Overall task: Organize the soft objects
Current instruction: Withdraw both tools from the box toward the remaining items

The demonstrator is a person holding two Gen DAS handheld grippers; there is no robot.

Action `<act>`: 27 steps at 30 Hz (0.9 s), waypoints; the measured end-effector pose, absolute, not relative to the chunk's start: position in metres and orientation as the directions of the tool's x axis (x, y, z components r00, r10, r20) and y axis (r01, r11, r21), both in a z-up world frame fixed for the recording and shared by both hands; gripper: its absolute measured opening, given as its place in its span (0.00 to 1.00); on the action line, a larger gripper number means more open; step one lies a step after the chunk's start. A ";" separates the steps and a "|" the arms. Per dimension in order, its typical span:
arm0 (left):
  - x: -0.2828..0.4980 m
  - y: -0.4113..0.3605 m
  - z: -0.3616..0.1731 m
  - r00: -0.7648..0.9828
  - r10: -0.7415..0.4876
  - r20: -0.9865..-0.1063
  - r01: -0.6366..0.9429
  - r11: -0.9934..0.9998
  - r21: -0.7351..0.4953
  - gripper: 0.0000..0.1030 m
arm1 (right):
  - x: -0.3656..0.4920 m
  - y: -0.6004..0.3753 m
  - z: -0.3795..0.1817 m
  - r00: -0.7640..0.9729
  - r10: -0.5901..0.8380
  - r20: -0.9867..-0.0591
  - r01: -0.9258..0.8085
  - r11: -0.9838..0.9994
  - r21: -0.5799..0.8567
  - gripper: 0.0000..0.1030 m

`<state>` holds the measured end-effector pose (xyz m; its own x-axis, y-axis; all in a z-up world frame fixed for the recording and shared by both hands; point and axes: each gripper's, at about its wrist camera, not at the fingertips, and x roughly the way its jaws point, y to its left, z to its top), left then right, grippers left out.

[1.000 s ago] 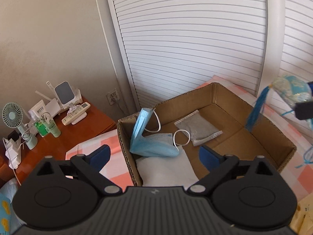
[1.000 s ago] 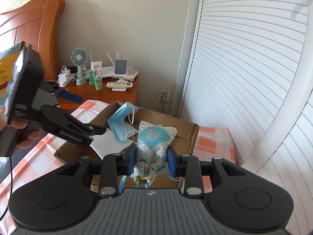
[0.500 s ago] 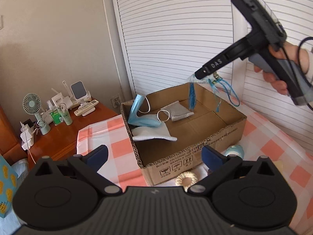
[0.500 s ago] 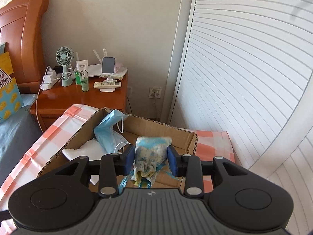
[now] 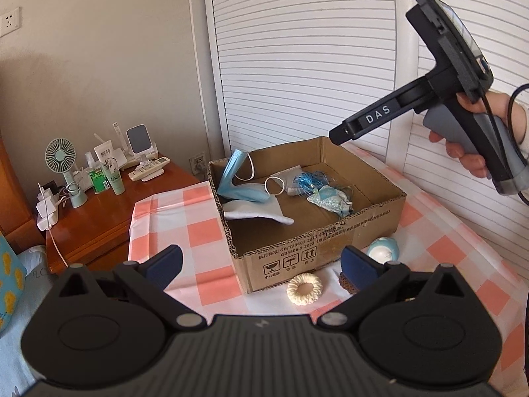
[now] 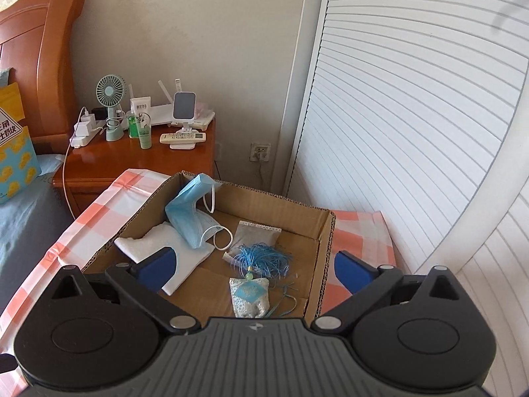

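Cardboard fills the middle of the right wrist view: an open box (image 6: 325, 231) sits on a pink-checked cloth (image 6: 129, 195) below the right claw (image 6: 254, 266), whose jaws are opening with nothing between them. To the left of this claw's left pad (image 6: 158, 263), a folded white cloth (image 6: 142, 243) lies on the box floor, part of it hidden behind that pad. Ahead and slightly left, a blue face mask (image 6: 190, 213) leans on the far wall. Straight ahead a grey pouch (image 6: 254, 233) lies flat, partly under the blue tassel of a patterned sachet (image 6: 249, 296); the sachet rests free on the box floor, its near end cut off by the claw body.

From the left wrist view, the left claw (image 5: 261, 261) stands wide apart and empty, short of the box. A cream knitted ring (image 5: 304, 289) lies between its pads. By the right pad (image 5: 358, 264) a pale blue toy (image 5: 383, 248) shows half-hidden, and a brown item beside that pad is hard to make out.
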<state>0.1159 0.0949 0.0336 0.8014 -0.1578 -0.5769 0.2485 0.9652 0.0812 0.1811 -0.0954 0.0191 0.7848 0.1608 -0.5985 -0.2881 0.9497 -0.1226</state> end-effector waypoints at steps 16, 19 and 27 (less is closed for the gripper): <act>0.083 0.079 0.019 0.766 -0.179 -0.617 0.244 0.969 0.022 0.99 | 0.090 -0.134 -0.057 0.726 0.221 -0.651 -0.305 0.952 -0.017 1.00; 0.077 0.072 0.016 0.767 -0.176 -0.617 0.249 0.968 0.033 0.99 | 0.081 -0.145 -0.077 0.690 0.264 -0.674 -0.327 0.944 0.036 1.00; 0.065 0.063 -0.003 0.732 -0.169 -0.660 0.239 0.971 0.016 0.99 | 0.075 -0.158 -0.125 0.584 0.312 -0.750 -0.363 0.926 0.103 1.00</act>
